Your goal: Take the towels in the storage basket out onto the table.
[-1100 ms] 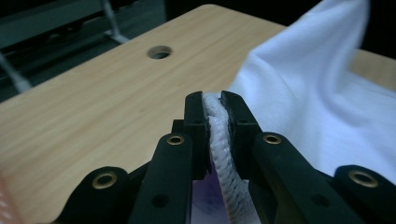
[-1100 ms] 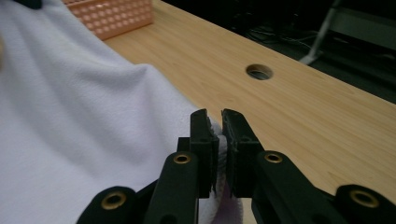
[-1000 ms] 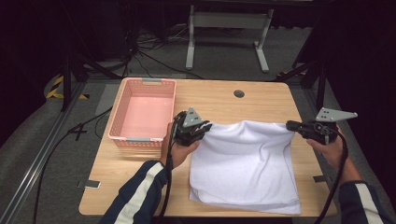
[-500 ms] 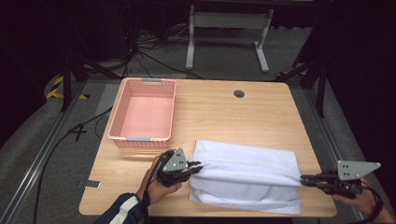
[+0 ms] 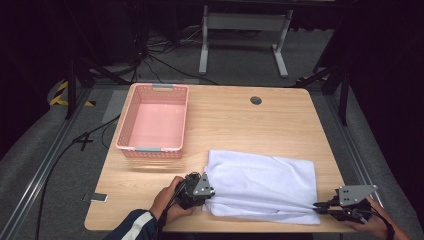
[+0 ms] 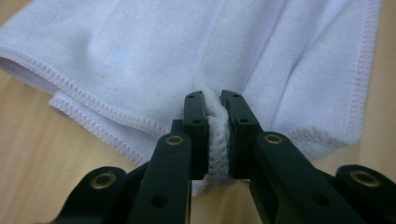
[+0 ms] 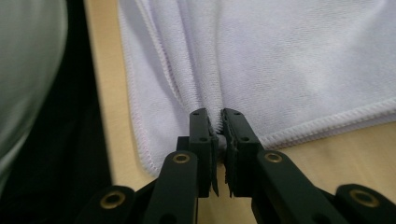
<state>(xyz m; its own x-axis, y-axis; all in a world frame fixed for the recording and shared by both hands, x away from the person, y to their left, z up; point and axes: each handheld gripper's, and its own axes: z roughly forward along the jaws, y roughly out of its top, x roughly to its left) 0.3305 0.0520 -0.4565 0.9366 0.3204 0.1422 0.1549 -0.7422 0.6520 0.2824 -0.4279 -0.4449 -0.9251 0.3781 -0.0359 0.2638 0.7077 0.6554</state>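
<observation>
A white towel (image 5: 262, 182) lies folded in half on the near right part of the wooden table (image 5: 235, 120). My left gripper (image 5: 206, 194) is shut on the towel's near left corner, low by the table's front edge. In the left gripper view the jaws pinch a bunched hem of the towel (image 6: 140, 56), with my left gripper (image 6: 213, 100) closed tight on it. My right gripper (image 5: 317, 206) is shut on the near right corner, at the table's front right. The right gripper view has the towel (image 7: 289, 56) pinched in my right gripper (image 7: 215, 114) beside the table's edge.
A pink plastic basket (image 5: 153, 122), with nothing in it, stands at the left of the table. A round cable hole (image 5: 256, 100) sits near the far edge. A small dark tag (image 5: 95, 198) lies at the near left corner. Beyond the table are black cables and a white stand on grey floor.
Both grippers have carried the towel's far edge toward the near edge of the table and lowered it, so the towel now lies folded in half. The jaws stayed shut on the corners.
</observation>
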